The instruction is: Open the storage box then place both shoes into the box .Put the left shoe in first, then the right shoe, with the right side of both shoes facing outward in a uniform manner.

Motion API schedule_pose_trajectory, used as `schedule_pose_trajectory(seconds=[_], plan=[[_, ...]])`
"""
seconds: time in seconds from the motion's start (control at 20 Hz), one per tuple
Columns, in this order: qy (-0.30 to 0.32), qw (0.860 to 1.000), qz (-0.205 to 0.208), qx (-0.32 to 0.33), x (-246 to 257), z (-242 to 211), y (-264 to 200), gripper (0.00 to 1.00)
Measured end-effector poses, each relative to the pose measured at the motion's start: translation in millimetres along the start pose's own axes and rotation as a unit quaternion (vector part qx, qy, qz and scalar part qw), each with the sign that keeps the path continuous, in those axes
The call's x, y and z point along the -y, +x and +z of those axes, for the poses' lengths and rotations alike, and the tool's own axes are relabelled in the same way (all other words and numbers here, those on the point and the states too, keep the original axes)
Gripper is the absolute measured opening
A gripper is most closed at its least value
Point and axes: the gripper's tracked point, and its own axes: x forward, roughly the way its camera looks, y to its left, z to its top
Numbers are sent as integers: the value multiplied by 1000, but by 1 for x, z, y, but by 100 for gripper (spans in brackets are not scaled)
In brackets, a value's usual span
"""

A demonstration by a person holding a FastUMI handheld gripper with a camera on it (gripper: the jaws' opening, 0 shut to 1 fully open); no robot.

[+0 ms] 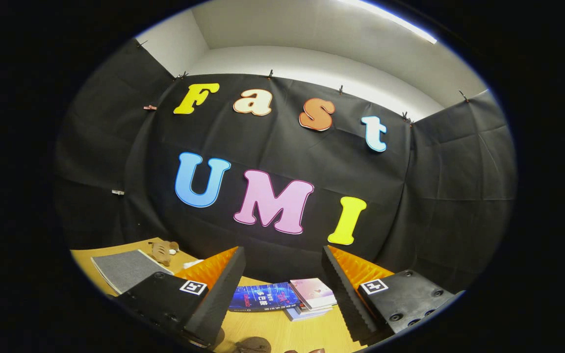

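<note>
My gripper (282,252) is open, held high and tilted up toward the booth's black cloth wall, with nothing between its fingers. Low between the fingers, near the camera, a rounded brown shape (254,344) lies on the wooden table (287,333); it may be the top of a shoe, but too little of it shows to tell. A second small brown bit (309,350) peeks in beside it.
Beyond the fingers, a blue book (263,297) and a small stack of pink-covered books (313,294) lie on the table by the wall. A grey pad (125,269) and a small brown plush toy (162,251) lie beyond the left finger.
</note>
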Motion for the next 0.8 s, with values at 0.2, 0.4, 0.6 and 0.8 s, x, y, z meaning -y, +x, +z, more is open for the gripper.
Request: schedule_pose_trajectory(seconds=[0.2, 0.4, 0.6, 0.8], plan=[[0, 1000, 0, 1, -2, 0, 0, 97], [2, 1000, 0, -1, -1, 0, 0, 97], [1, 1000, 1, -3, -5, -1, 1, 97], [-3, 1000, 9, -4, -13, -1, 3, 97]])
